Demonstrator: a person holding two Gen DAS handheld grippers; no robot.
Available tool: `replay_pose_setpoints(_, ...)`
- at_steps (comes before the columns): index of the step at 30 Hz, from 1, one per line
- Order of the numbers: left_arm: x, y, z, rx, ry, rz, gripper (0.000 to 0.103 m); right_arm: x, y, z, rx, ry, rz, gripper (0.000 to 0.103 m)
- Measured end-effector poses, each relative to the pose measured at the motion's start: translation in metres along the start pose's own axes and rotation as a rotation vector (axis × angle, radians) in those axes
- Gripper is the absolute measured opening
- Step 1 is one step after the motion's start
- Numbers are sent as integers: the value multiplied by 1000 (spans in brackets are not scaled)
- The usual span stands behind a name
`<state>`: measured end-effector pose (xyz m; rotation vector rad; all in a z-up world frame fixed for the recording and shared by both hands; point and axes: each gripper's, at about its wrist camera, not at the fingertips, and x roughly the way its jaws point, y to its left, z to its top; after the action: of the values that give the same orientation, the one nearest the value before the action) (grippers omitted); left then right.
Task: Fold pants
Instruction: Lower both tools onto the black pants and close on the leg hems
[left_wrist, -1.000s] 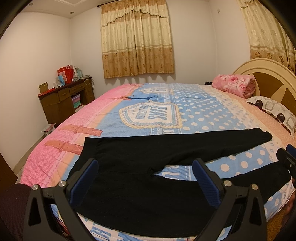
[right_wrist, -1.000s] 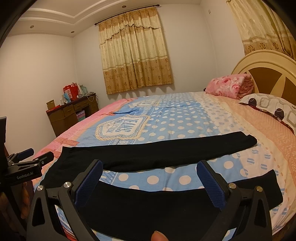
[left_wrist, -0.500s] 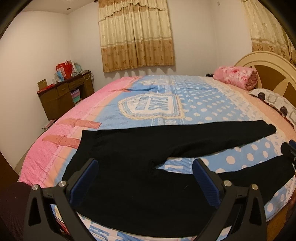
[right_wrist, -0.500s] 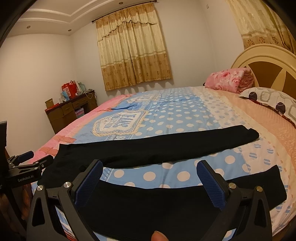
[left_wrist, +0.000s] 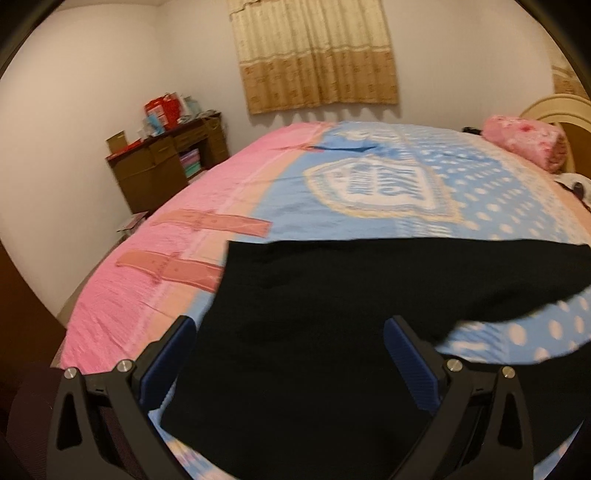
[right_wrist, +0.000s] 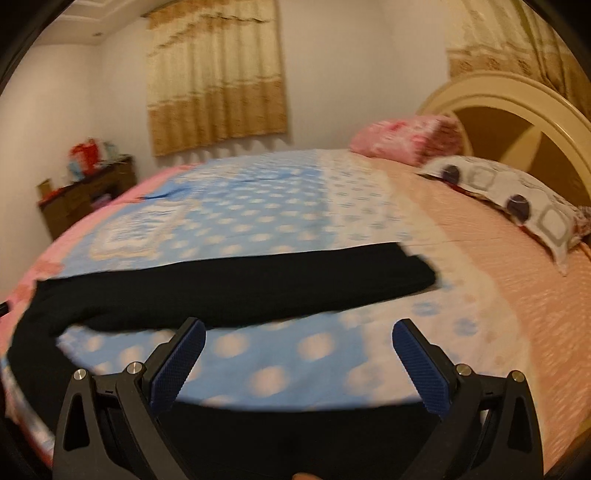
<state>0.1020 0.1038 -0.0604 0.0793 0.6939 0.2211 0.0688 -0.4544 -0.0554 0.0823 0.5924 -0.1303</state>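
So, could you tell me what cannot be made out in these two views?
- Left wrist view: the pants run off the right and bottom edges, so both leg ends are cut off.
- Right wrist view: motion blur smears the bedspread lettering; the near leg's cuff is hidden behind the right gripper.

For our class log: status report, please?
Both hand-held grippers, left and right, open, empty. Black pants flat, unfolded, legs apart. Nothing blocking.

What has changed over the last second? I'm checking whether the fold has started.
Both hand-held grippers have come down and closer to the black pants: the left hand-held gripper over the waist end, the right hand-held gripper above the near leg. Nothing grasped; both stay open. The pants still lie spread on the bed, legs apart.
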Motion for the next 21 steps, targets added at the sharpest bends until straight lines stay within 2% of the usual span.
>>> replay_pose_setpoints(5, 46, 31, 22, -18, 54, 60, 103, 64, -76, 48, 93, 65, -53, 97)
replay_pose_setpoints(8, 72, 44, 35, -25, 80, 71, 103, 105, -109, 69, 126, 123, -72, 84)
replay_pose_setpoints(10, 91, 54, 44, -39, 110, 45, 103, 137, -126, 79, 150, 176, -62, 81)
replay_pose_setpoints(16, 137, 69, 59, -78, 191, 5, 103, 199, -139, 93, 142, 277, -32, 80)
replay_pose_setpoints(21, 162, 70, 59, -84, 237, -27, 103, 227, -134, 92, 107, 340, -52, 80)
